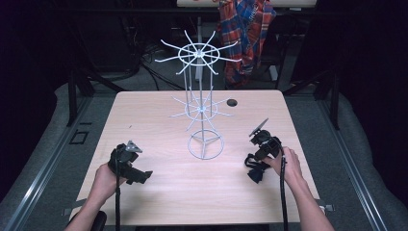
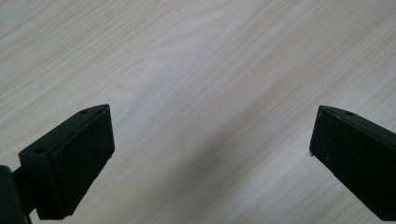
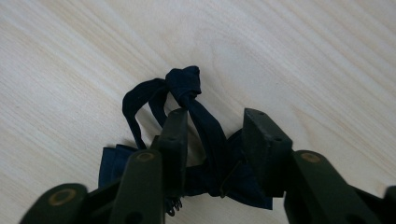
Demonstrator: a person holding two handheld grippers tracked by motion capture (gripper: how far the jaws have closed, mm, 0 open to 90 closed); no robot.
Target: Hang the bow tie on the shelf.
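Observation:
A dark navy fabric piece with a knotted strap lies on the pale wooden table, near its right front in the high view. My right gripper points down over it. The strap runs between the two partly closed jaws, close against the left one, and a gap shows beside the right one. In the high view a hand holds this gripper over the fabric. My left gripper is open wide above bare table, nothing between its jaws. It sits at the left front, held in the other hand.
A white wire stand with two tiers of radiating spokes rises from a ring base at the table's middle. A small round hole is in the table behind it. A plaid shirt hangs beyond the far edge.

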